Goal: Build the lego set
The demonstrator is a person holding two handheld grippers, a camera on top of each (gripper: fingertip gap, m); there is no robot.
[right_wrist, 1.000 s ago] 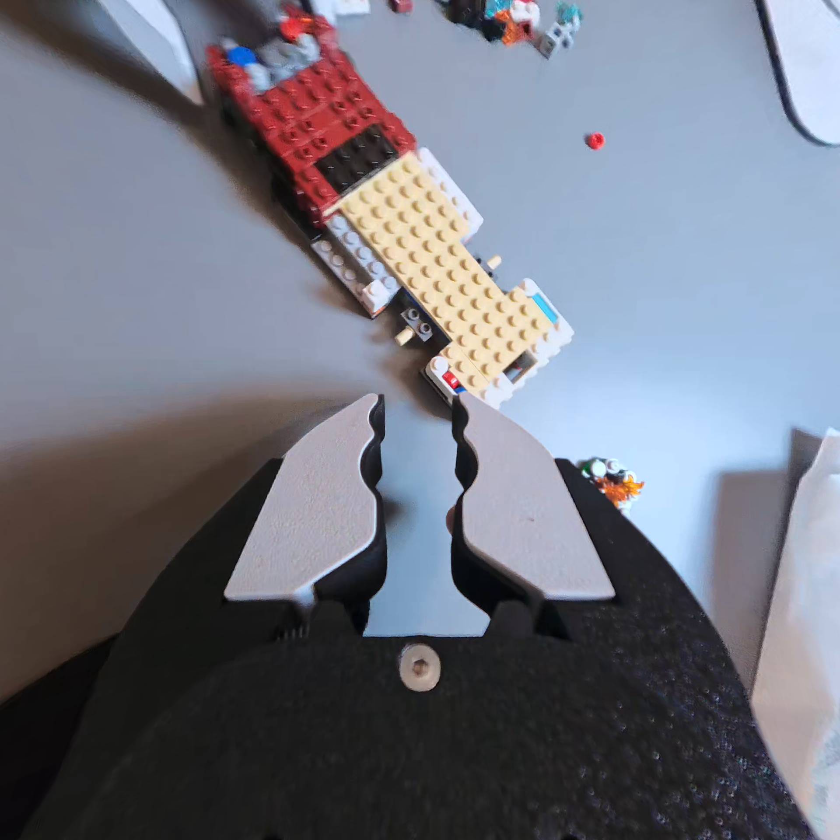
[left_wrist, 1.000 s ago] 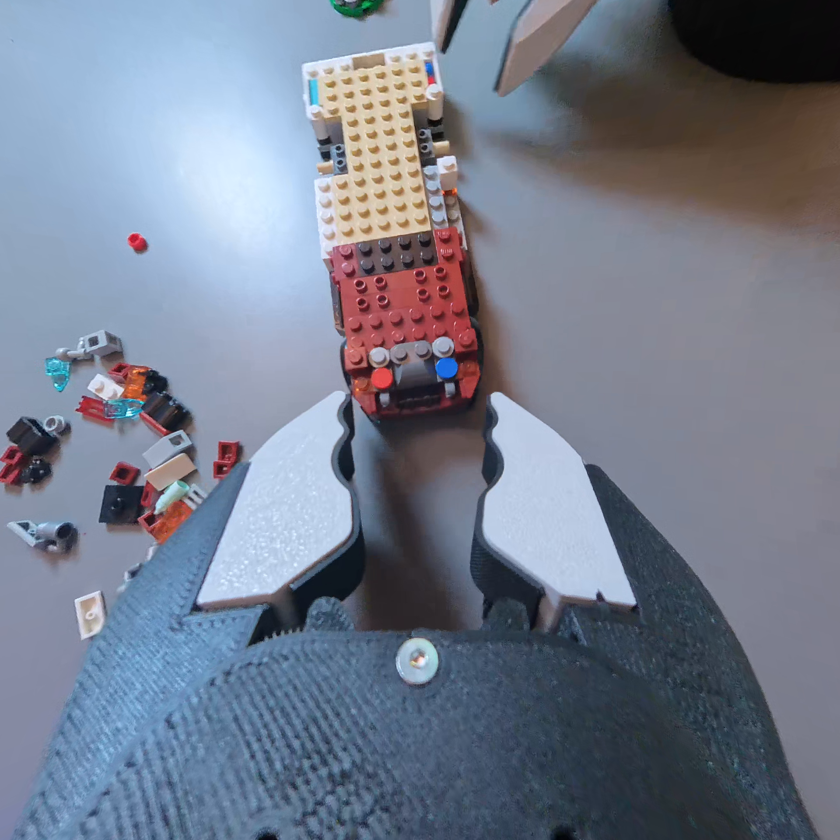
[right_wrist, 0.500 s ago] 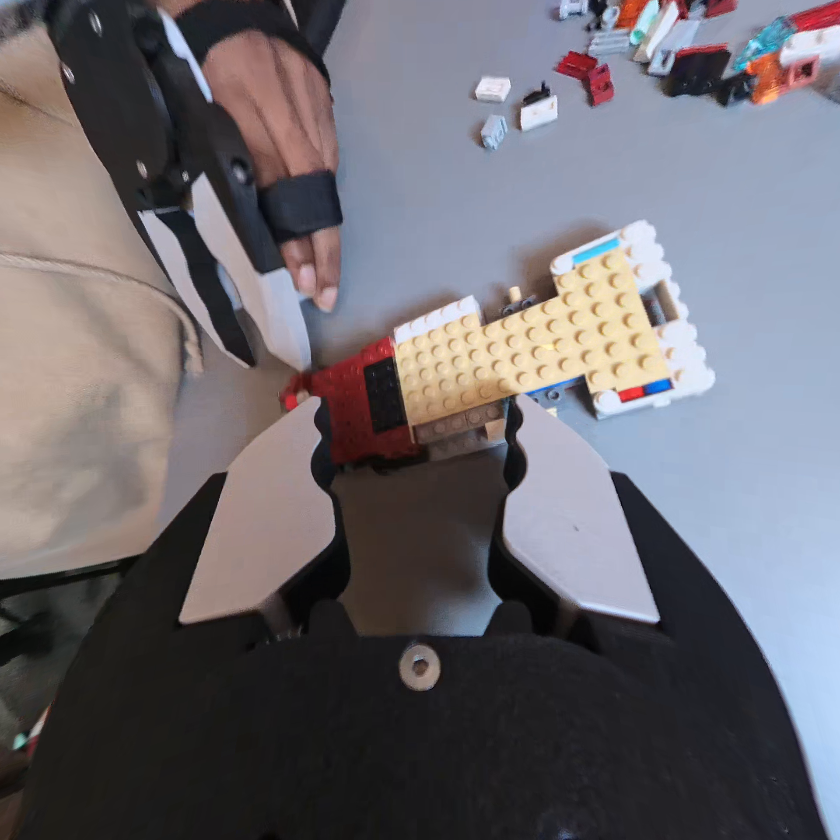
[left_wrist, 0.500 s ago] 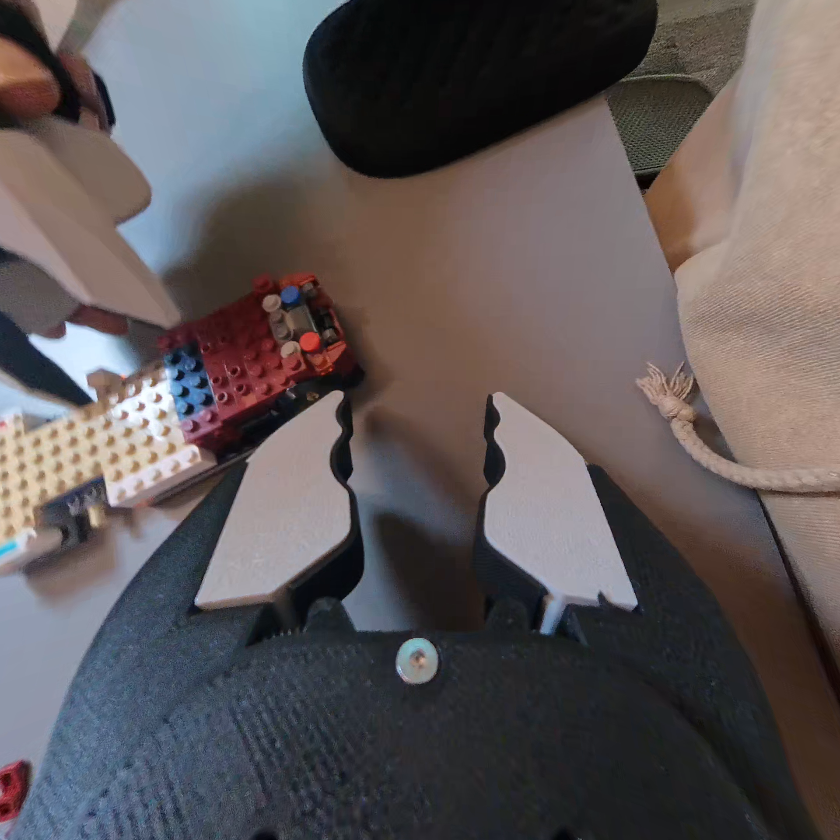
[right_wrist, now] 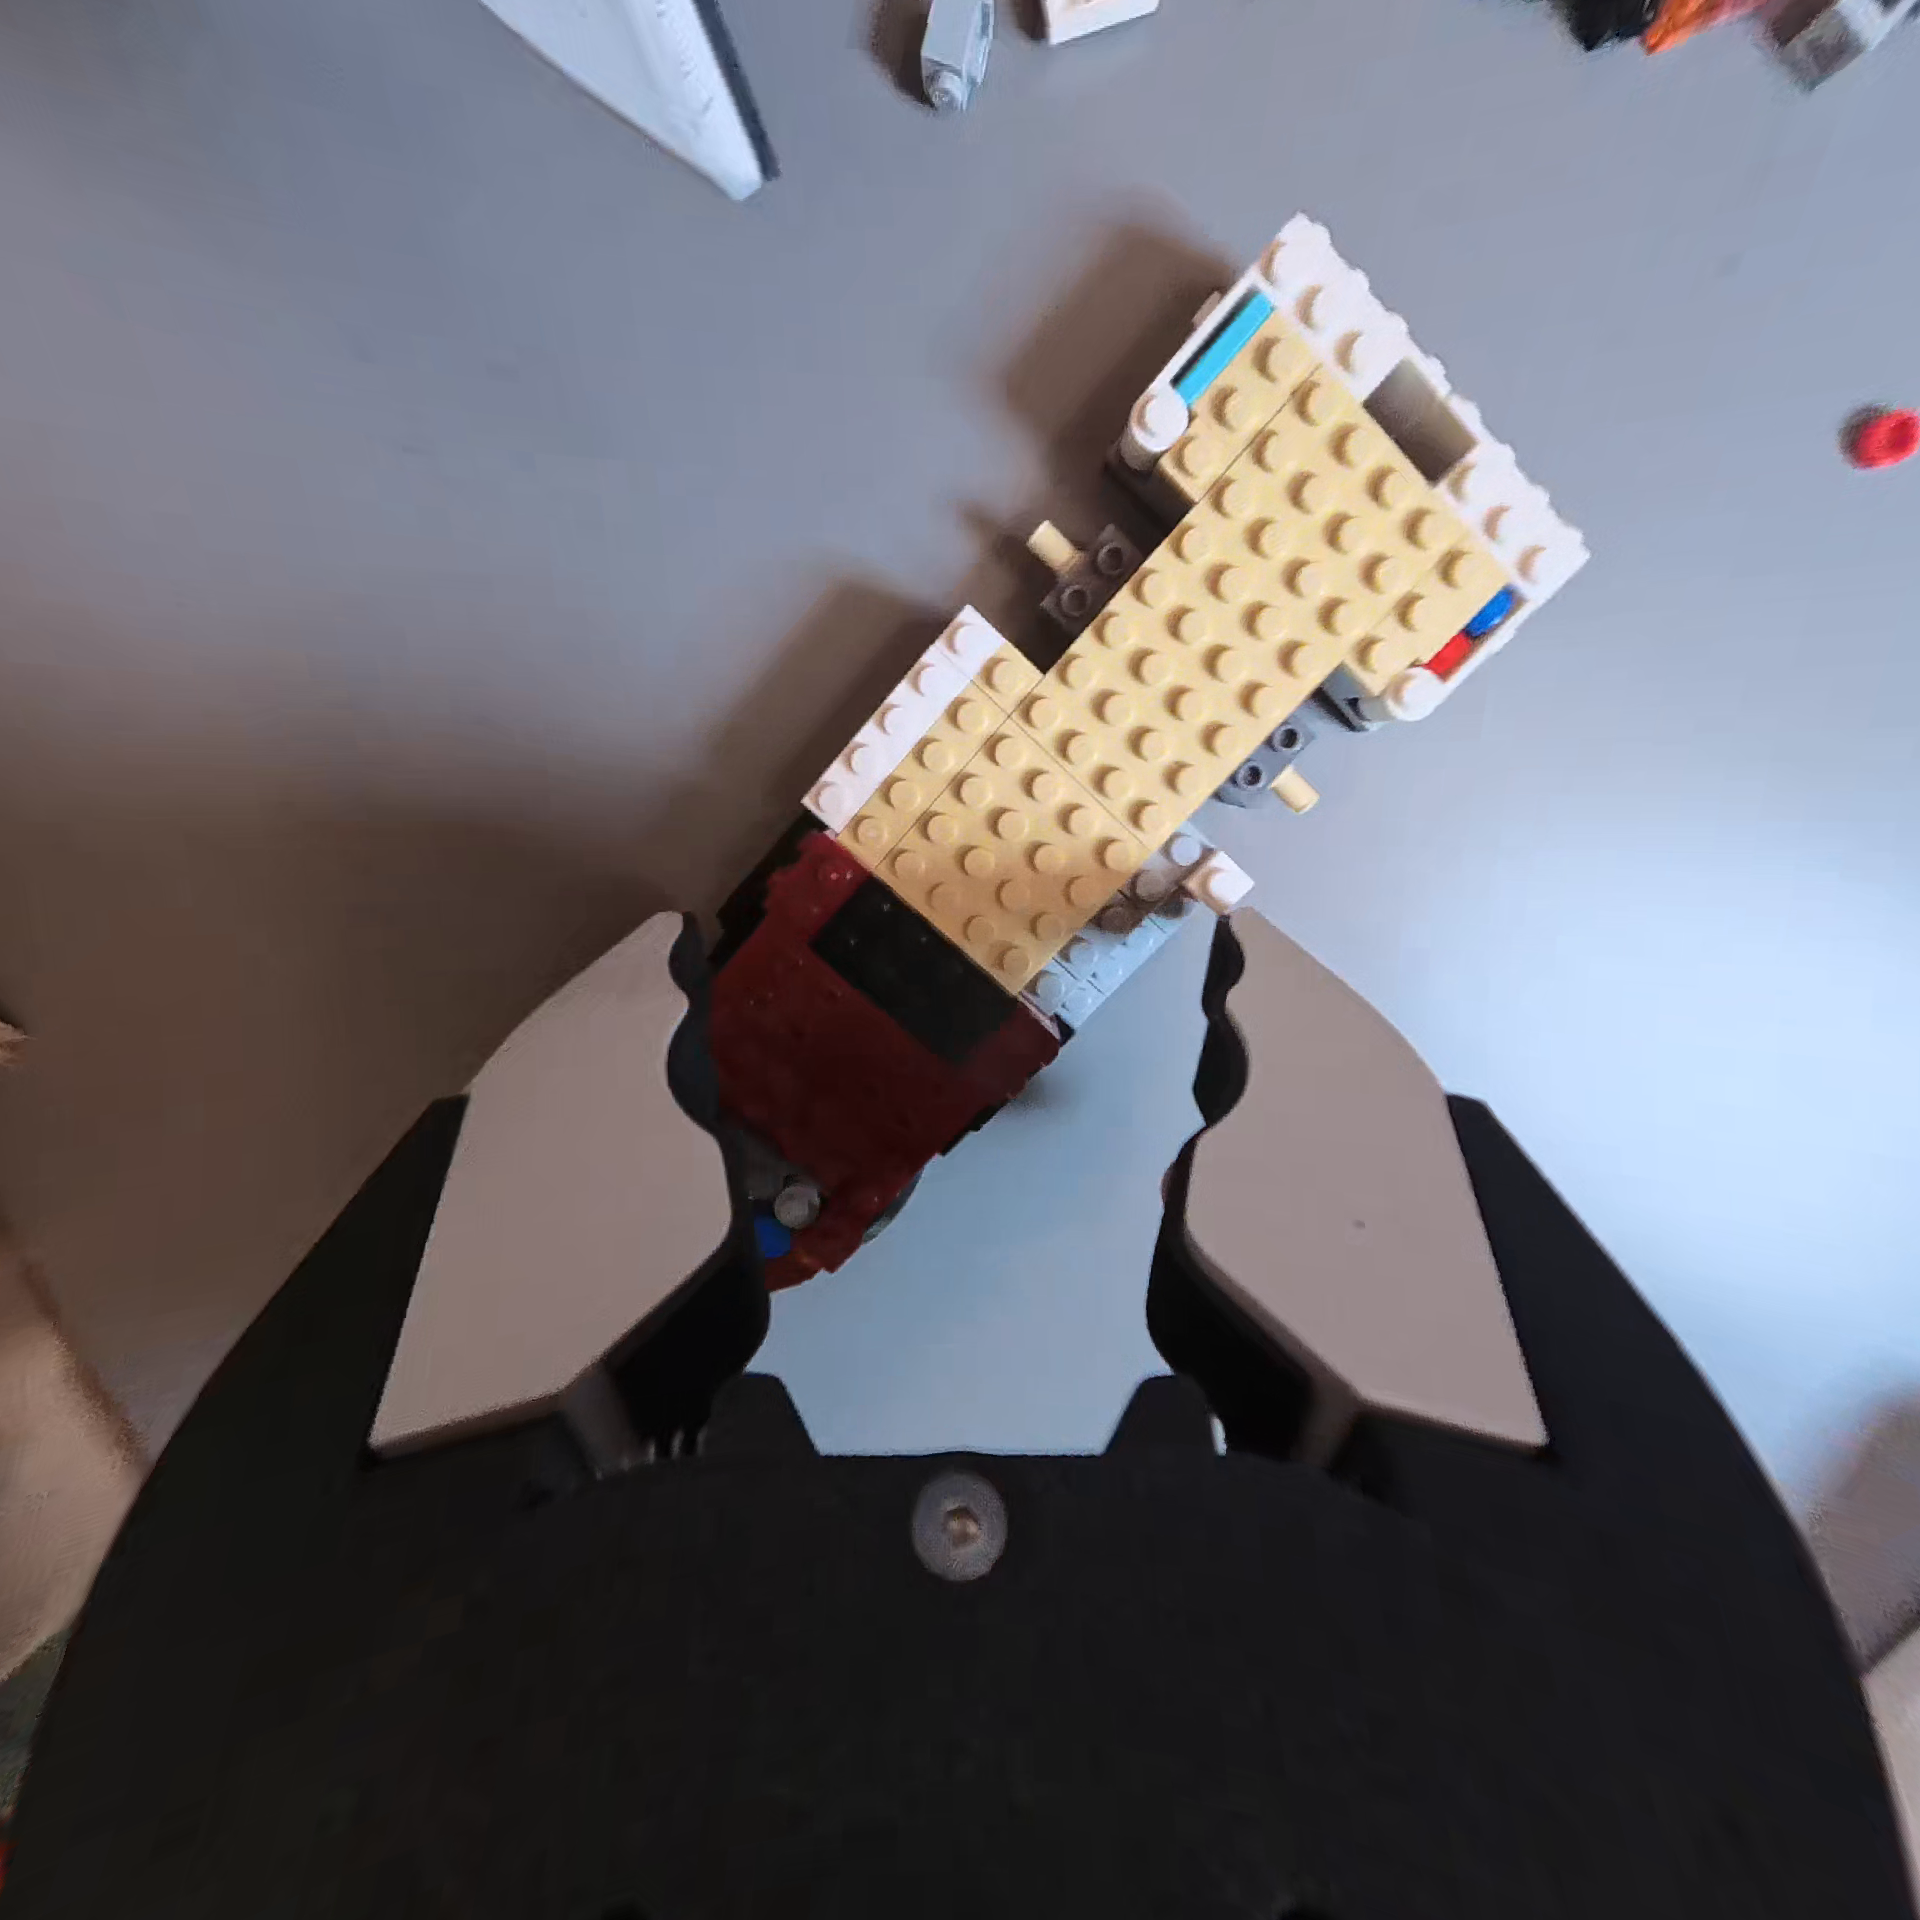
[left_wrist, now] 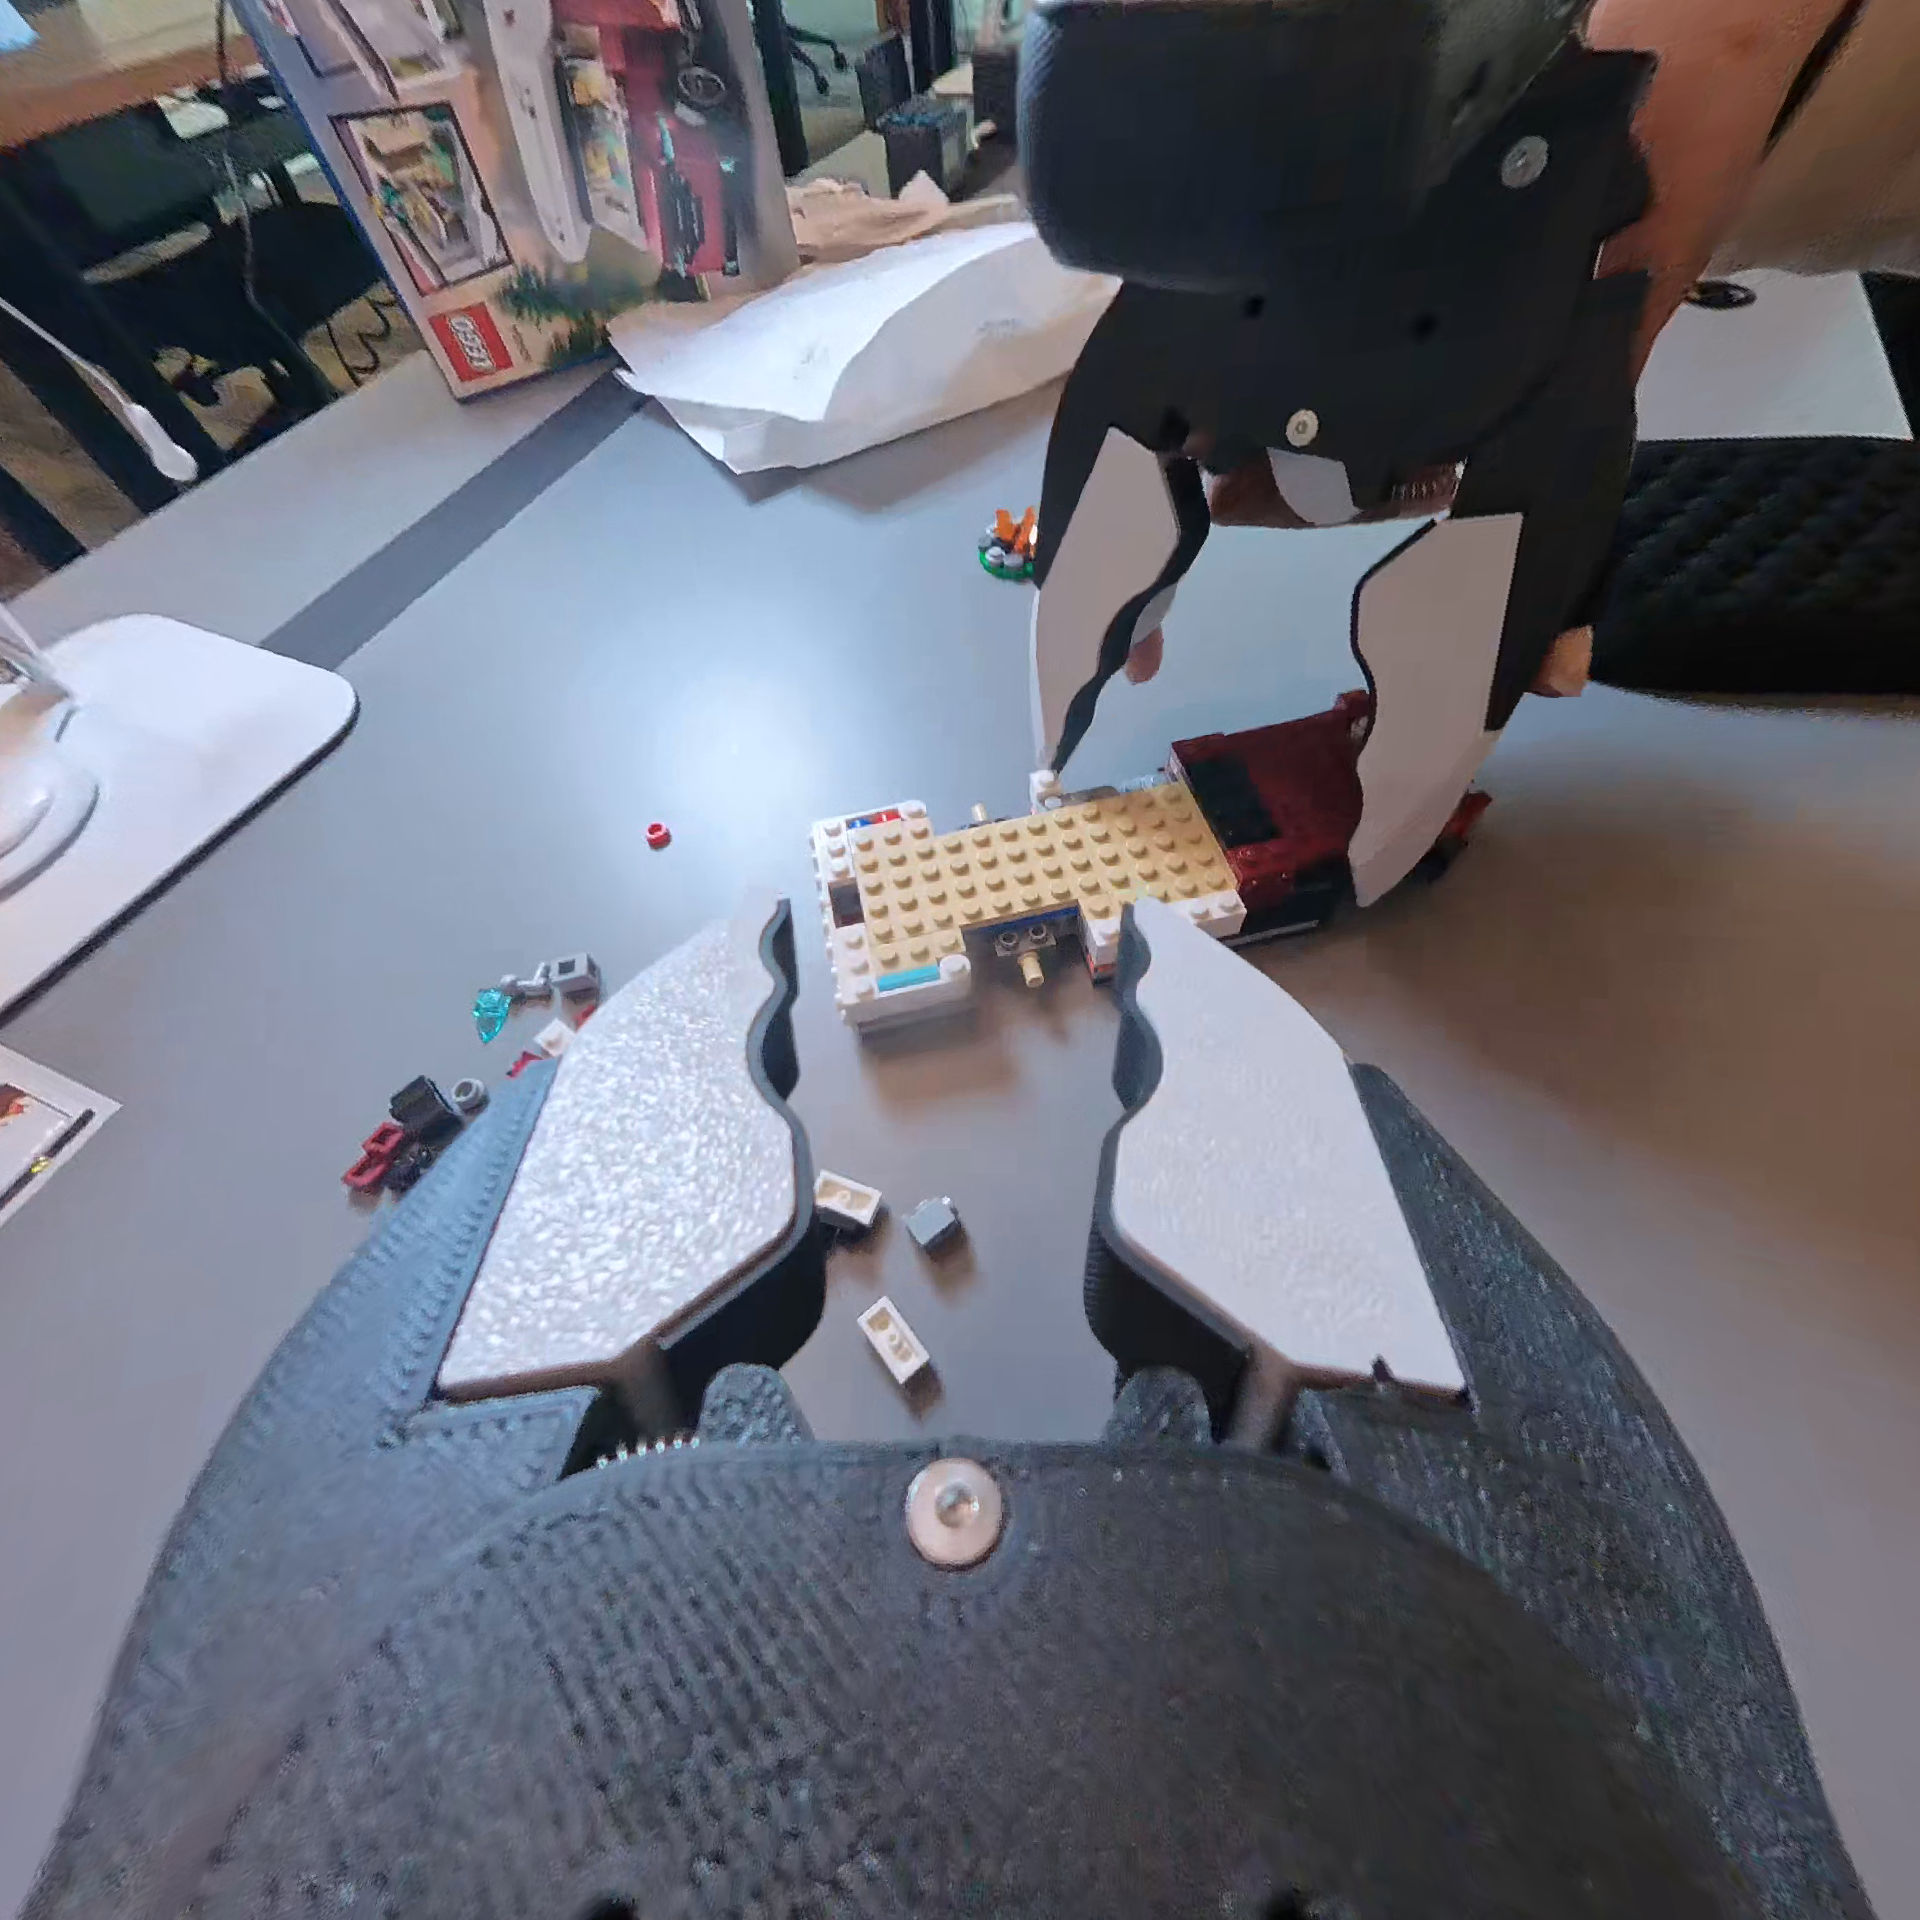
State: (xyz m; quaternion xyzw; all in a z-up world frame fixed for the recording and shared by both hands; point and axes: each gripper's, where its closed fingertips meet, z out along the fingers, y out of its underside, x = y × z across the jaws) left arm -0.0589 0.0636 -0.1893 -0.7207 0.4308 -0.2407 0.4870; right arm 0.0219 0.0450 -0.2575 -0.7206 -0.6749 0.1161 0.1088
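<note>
Surface: grey matte table (left_wrist: 644,644), a darker strip across its far left part.
Furniture: another desk (left_wrist: 94,73) beyond, dark legs; possibly office chairs at the far end, too blurred to be sure.
Floor: patterned carpet (left_wrist: 208,364).
Light: bright, soft shadows.

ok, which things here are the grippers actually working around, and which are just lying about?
At the grippers:
- brick vehicle, dark red front between the open right gripper fingers
- left gripper, open, near its tan and white end

Lying about:
- loose brick pieces
- red stud
- set box
- white paper bag
</note>
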